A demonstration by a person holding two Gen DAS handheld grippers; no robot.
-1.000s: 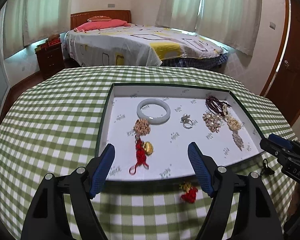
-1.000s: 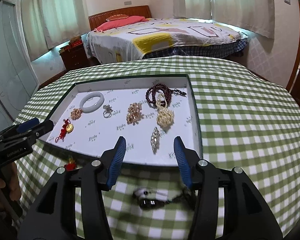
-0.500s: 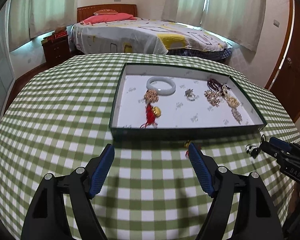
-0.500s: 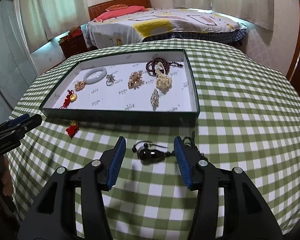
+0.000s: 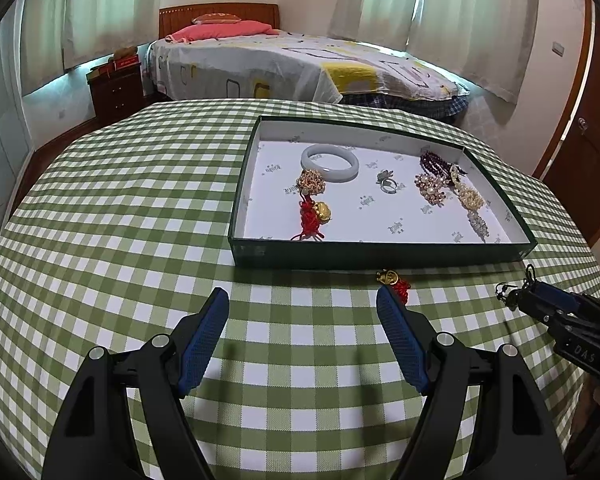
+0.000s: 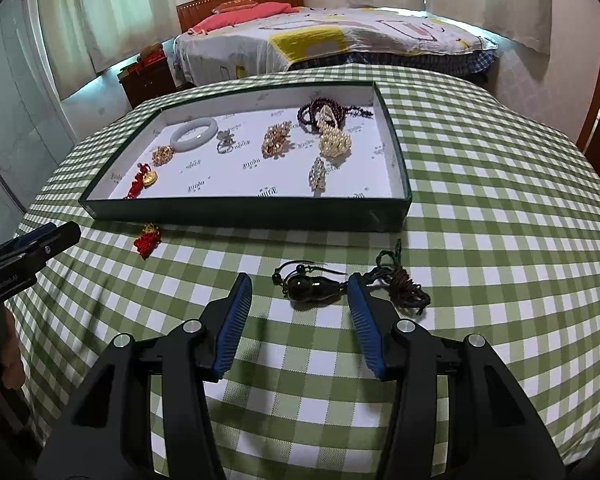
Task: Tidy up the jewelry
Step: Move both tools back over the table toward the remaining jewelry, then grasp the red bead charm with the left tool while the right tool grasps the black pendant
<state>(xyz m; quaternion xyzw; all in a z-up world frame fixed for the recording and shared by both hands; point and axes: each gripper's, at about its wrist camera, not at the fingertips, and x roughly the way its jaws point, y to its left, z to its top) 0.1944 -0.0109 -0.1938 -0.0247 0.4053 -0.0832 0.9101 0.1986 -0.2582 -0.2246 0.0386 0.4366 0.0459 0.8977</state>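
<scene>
A dark green tray (image 5: pixel 380 254) (image 6: pixel 252 213) with a white lining holds a pale jade bangle (image 5: pixel 329 161) (image 6: pixel 194 134), a ring (image 5: pixel 389 186), a red-knot gold charm (image 5: pixel 314 216) and several beaded and pearl pieces (image 6: pixel 334 142). On the cloth before the tray lie a small red-and-gold charm (image 5: pixel 394 282) (image 6: pixel 148 239) and a dark gourd pendant (image 6: pixel 314 289) on a cord (image 6: pixel 404 284). My left gripper (image 5: pixel 302 306) is open, its right finger just short of the red charm. My right gripper (image 6: pixel 300 286) is open, with the pendant lying just beyond its fingertips, untouched.
The green-and-white checked tablecloth (image 5: pixel 120 208) covers a round table that drops away on all sides. A bed (image 5: pixel 292 64), a nightstand (image 5: pixel 116 86) and curtained windows stand behind. A wooden door (image 5: pixel 588 152) is at the right.
Both grippers have drawn back from over the tray to the cloth in front of it. The red charm and the dark pendant now lie near the fingertips. Jaw widths are unchanged.
</scene>
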